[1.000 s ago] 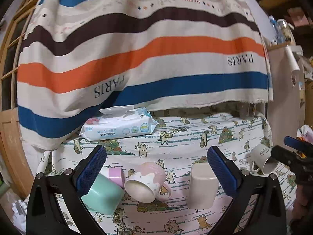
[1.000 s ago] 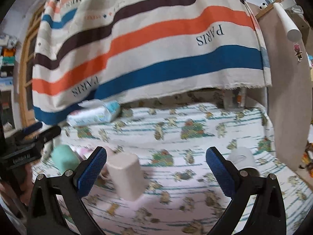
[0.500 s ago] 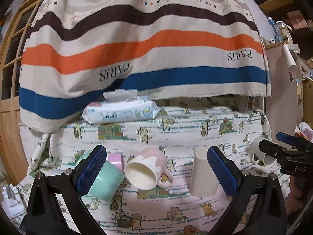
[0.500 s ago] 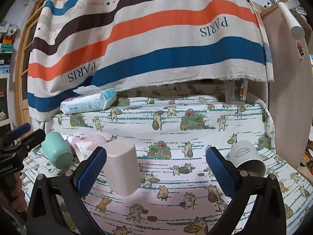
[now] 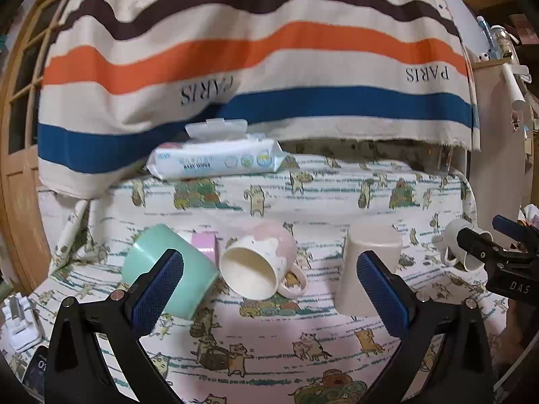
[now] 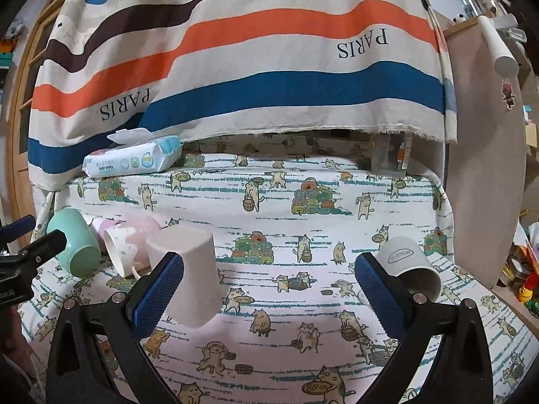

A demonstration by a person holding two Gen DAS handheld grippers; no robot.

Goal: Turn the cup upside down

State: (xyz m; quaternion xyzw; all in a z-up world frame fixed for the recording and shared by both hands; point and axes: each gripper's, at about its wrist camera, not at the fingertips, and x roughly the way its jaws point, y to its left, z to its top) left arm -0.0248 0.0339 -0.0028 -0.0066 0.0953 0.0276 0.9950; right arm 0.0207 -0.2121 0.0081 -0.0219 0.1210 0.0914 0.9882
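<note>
— While both sets gape wide, what do the left tongs (image 5: 269, 281) hold?
— Nothing; the pink mug (image 5: 259, 262) lies on its side on the bench (image 5: 303, 353) between their pads.
— And the right tongs (image 6: 268, 284)?
— Empty, near the white cup (image 6: 409, 266) on its side.

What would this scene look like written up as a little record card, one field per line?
Surface: cat-print cloth
Backdrop: striped PARIS fabric
Mint cup: on its side
Pink-and-white mug: on its side, mouth toward camera
Beige cup: upside down, standing
White cup: on its side, far right
Baby wipes pack: at back, lid flap open
Left gripper: open, holding nothing
Right gripper: open, holding nothing
</note>
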